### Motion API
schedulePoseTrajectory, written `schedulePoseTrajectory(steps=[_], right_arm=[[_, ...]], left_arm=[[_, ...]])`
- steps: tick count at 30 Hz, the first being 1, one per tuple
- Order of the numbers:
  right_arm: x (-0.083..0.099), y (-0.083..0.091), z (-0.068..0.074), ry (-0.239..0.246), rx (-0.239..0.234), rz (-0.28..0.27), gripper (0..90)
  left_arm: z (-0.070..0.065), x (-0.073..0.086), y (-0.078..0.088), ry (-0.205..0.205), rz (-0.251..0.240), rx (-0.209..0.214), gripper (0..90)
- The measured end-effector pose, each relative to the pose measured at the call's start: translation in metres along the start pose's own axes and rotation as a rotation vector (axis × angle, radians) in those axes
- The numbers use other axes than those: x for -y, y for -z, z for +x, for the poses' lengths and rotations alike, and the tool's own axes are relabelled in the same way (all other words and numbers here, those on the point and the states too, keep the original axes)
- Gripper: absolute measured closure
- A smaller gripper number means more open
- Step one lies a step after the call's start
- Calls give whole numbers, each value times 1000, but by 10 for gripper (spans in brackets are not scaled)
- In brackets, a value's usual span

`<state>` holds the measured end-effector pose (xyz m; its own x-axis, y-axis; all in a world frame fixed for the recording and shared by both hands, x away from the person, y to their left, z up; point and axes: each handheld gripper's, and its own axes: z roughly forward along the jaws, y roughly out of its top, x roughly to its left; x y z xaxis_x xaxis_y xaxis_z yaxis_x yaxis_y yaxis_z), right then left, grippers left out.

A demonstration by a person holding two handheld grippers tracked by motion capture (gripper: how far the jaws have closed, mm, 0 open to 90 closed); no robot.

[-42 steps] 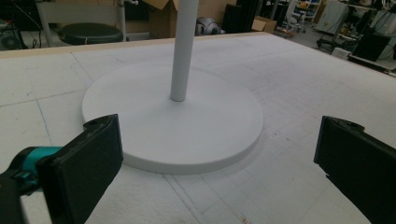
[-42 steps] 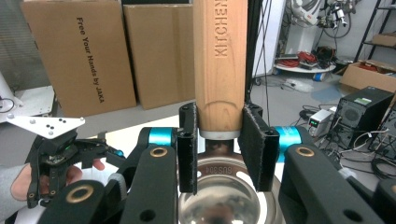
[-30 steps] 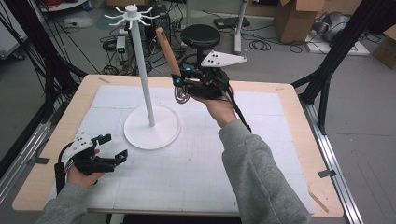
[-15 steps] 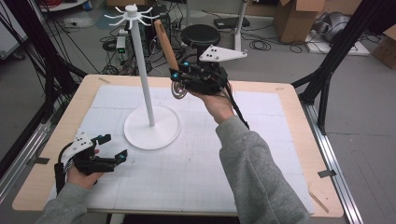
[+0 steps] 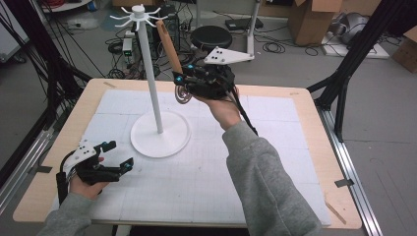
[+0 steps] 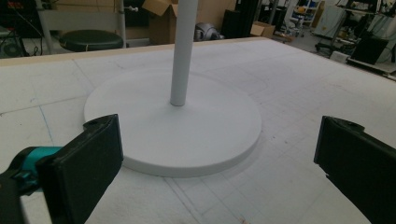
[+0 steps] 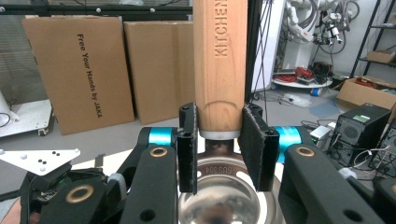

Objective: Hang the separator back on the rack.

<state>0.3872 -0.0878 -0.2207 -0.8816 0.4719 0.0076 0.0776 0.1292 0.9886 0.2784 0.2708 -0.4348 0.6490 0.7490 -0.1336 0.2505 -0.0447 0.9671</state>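
We work at a wooden table (image 5: 305,105) covered by a white gridded mat (image 5: 206,169), in a workshop with cardboard boxes (image 7: 79,70), a round black stool (image 5: 211,37) and cables on the grey floor behind. A white hook stand (image 5: 152,88) sits on its round base left of centre on the mat; the mat to its right and toward the near edge lies bare. The left gripper (image 5: 115,158) rests low at the near left corner, near the stand's base, its jaws wide apart with nothing between them. The right gripper (image 7: 219,149) is raised above the far side of the table, just right of the stand's pole, its jaws clamped on the lower end of the wooden handle of a metal utensil (image 5: 169,46). The handle tilts up toward the hooks on top; the steel head hangs below the jaws.
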Motion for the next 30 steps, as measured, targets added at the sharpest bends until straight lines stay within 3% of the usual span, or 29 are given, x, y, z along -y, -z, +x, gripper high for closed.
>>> schedulePoseTrajectory(steps=[30], right_arm=[[0, -14, 1, -1, 15, 21, 697]], left_arm=[[1, 1, 0, 0, 5, 0, 17]])
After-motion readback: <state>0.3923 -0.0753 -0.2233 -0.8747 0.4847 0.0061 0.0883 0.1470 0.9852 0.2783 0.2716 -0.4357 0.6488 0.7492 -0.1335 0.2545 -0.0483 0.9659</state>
